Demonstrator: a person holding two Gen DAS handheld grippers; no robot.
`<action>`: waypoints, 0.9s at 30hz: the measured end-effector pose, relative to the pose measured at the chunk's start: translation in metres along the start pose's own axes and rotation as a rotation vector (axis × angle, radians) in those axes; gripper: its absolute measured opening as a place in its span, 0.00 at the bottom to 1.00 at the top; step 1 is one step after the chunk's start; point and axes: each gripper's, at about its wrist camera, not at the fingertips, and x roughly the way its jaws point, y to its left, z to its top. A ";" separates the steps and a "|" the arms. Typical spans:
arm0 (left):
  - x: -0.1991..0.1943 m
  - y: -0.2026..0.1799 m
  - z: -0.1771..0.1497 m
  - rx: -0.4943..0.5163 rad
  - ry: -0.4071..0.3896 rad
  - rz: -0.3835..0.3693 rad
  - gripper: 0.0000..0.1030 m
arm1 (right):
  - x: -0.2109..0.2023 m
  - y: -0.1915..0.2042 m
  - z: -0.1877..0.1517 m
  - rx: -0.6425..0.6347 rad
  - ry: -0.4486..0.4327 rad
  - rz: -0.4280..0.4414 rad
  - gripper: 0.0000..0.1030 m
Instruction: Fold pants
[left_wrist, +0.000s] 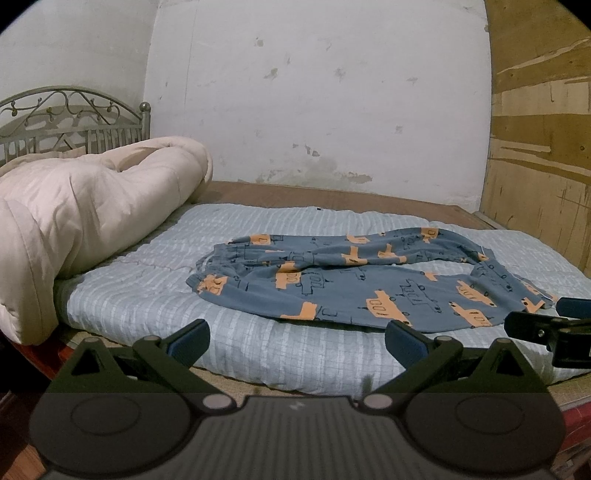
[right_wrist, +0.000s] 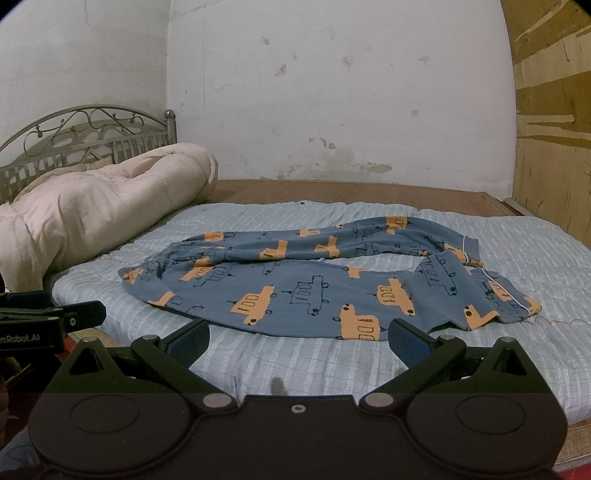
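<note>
Blue pants (left_wrist: 354, 284) with an orange car print lie spread on the light blue bed cover (left_wrist: 147, 288), waistband to the left, legs running right, the far leg curving back over the near cuff. They also show in the right wrist view (right_wrist: 314, 288). My left gripper (left_wrist: 297, 338) is open and empty, just short of the pants' near edge. My right gripper (right_wrist: 297, 338) is open and empty, close to the near leg's hem. The right gripper shows at the right edge of the left wrist view (left_wrist: 546, 317); the left gripper shows at the left edge of the right wrist view (right_wrist: 51, 314).
A rolled cream comforter (left_wrist: 85, 218) lies at the left end of the bed by a metal headboard (left_wrist: 70, 118). A white wall (left_wrist: 314, 92) stands behind, a plywood panel (left_wrist: 539, 129) on the right. A brown bed board (left_wrist: 332, 195) runs along the back.
</note>
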 end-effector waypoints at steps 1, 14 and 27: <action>0.000 0.001 -0.001 0.000 0.000 0.000 0.99 | 0.000 0.000 0.000 0.000 0.000 0.000 0.99; 0.000 0.000 0.000 0.000 -0.001 -0.001 0.99 | 0.000 0.001 0.000 -0.001 -0.001 0.002 0.99; 0.001 0.002 -0.003 -0.001 0.012 0.002 0.99 | 0.002 0.000 -0.001 -0.001 -0.001 0.001 0.99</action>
